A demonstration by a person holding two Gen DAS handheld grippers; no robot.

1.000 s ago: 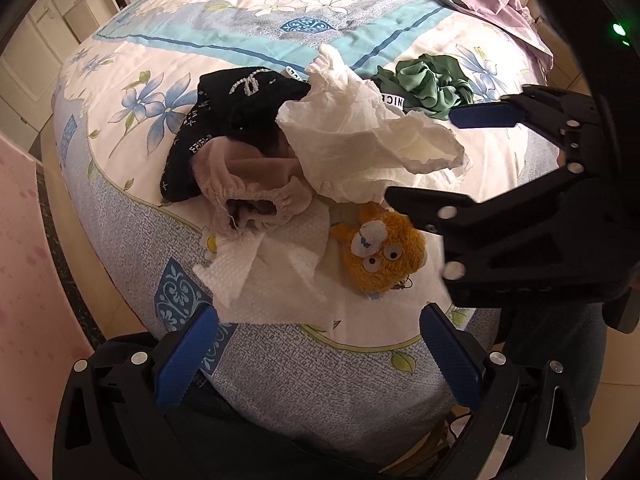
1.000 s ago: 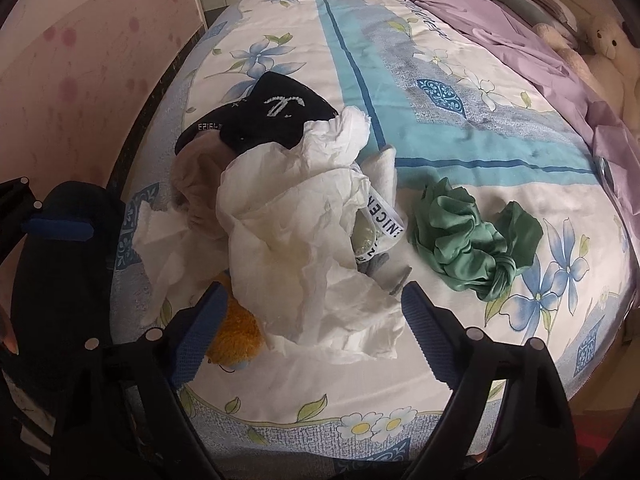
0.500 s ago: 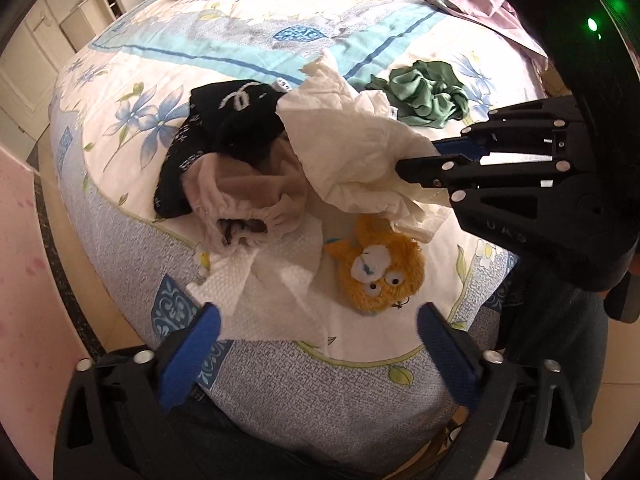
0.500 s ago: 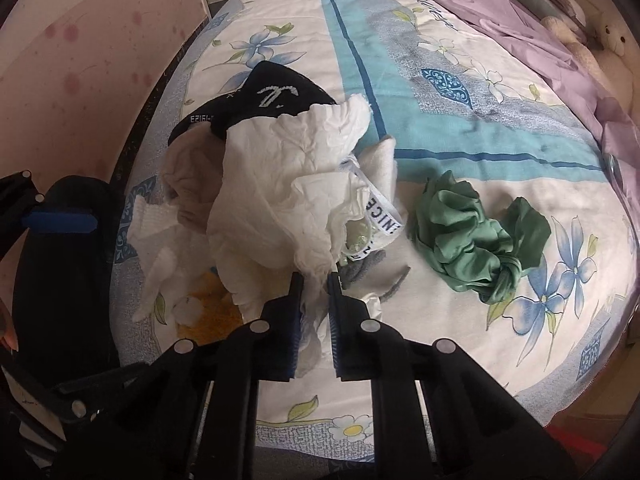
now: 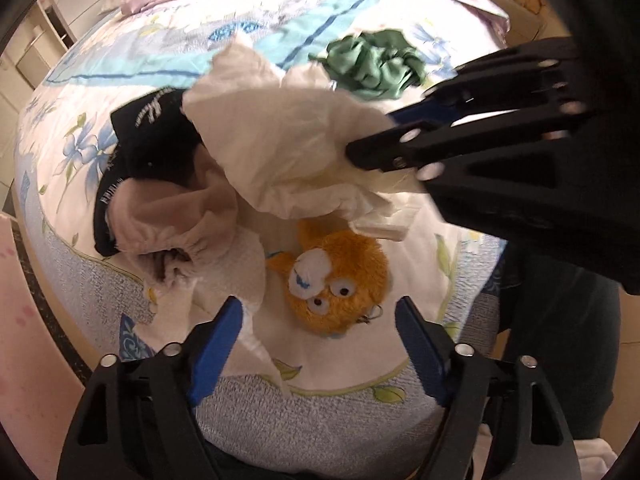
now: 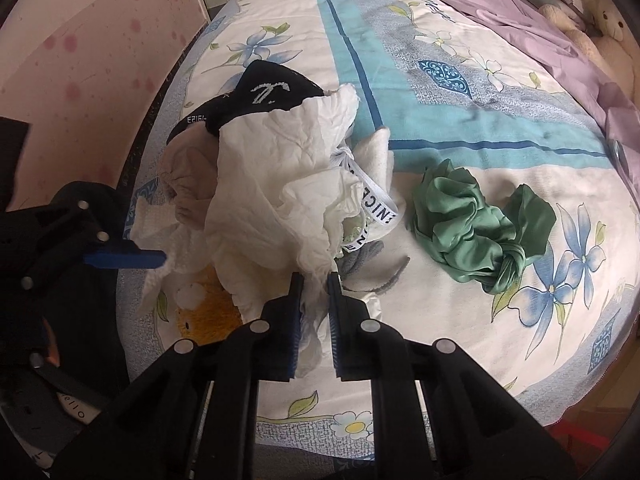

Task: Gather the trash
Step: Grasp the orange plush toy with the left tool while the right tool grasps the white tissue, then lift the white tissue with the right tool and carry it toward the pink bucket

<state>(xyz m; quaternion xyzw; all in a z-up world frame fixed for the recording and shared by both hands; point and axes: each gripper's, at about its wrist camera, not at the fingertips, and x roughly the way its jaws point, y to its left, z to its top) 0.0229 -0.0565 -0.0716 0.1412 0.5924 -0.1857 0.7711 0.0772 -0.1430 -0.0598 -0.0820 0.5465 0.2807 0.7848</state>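
A big crumpled white paper (image 6: 264, 184) lies on a pile of clothes at the bed's near corner. My right gripper (image 6: 314, 292) is shut on its lower edge; the left wrist view shows this gripper (image 5: 372, 136) reaching in from the right and pinching the paper (image 5: 288, 152). My left gripper (image 5: 318, 344) points down with its jaws closing. An orange plush toy (image 5: 336, 280) and the edge of a white paper towel (image 5: 240, 264) lie between its fingers, and the pads press on nothing. One of the left gripper's fingers (image 6: 124, 258) shows at the left.
Under the paper lie a black garment (image 5: 148, 136) and a beige one (image 5: 176, 216). A green cloth (image 6: 472, 224) is bunched to the right. The floral bedspread (image 6: 440, 120) runs back to a lilac sheet (image 6: 500, 8). A pink wall (image 6: 80, 60) is on the left.
My right gripper went from open to shut on the crumpled paper's edge. My left gripper dropped closer to the plush toy and paper towel, and its jaws narrowed.
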